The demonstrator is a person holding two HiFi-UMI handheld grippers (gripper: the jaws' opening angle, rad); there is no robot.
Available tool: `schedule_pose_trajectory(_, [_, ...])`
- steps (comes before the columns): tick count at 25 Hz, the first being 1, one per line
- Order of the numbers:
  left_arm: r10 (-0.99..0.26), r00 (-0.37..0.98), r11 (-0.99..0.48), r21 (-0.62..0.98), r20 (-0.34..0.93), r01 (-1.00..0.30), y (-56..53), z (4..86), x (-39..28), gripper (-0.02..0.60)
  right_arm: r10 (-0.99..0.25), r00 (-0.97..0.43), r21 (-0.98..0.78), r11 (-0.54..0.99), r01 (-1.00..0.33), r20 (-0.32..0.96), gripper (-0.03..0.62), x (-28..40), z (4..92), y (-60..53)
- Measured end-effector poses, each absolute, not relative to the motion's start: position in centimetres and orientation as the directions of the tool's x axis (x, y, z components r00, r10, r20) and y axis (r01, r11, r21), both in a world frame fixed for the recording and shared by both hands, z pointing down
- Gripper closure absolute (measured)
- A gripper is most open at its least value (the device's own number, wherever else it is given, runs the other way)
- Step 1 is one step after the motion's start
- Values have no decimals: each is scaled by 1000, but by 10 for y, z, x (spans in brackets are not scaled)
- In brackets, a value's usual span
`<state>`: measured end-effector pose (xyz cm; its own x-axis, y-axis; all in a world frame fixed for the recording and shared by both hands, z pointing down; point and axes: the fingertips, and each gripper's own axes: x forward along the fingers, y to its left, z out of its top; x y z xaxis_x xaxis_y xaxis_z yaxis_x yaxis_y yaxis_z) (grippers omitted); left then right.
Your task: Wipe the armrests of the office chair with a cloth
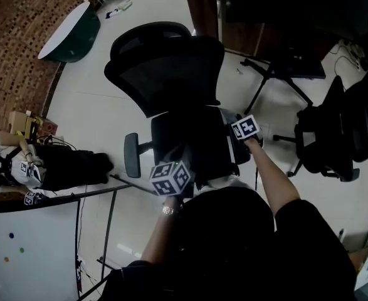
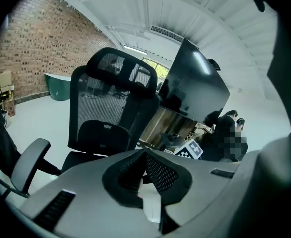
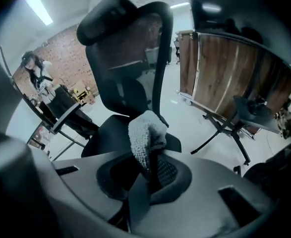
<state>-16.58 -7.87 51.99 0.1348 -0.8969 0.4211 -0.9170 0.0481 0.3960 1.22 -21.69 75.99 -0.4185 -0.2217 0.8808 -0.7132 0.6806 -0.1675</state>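
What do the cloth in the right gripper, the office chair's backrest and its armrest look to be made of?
Cloth: pale grey with a nubby looped pile, probably microfibre or terry; pinched in the right gripper.
Backrest: black see-through mesh in a smooth dark frame, likely plastic.
Armrest: grey, matte, rounded pad; plastic or firm foam, hard to tell.

Open workroom being lit from overhead

A pale glossy floor [image 1: 89, 105] is being bounded on one side by a red-brown brick wall [image 2: 41, 43], while a white ribbed ceiling [image 2: 150, 9] is being brightened by a long strip light [image 3: 38, 6]. A round green tub with a white top [image 1: 71, 33] is being kept near the brick wall. A large black flat screen [image 2: 195, 88] is being backed by brown wood-panelled partitions [image 3: 224, 78]. A second black office chair [image 1: 334, 130] and a black-topped table on thin metal legs [image 1: 77, 168] are being stood well apart, with a white board dotted with coloured magnets [image 1: 27, 249] being shown near the table.
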Motion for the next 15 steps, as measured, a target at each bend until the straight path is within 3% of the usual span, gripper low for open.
schedule_pose_trajectory(8, [-896,104,91,408,431,-908,-61,528,-179,577,-202,-477,-148,787,-598,855,553,6,762,-144])
schedule_pose_trajectory(15, [-890,182,21,434,419,-901,-64,533,-167,577,-151,-447,-180,768,-614,882,553,50,770,-47])
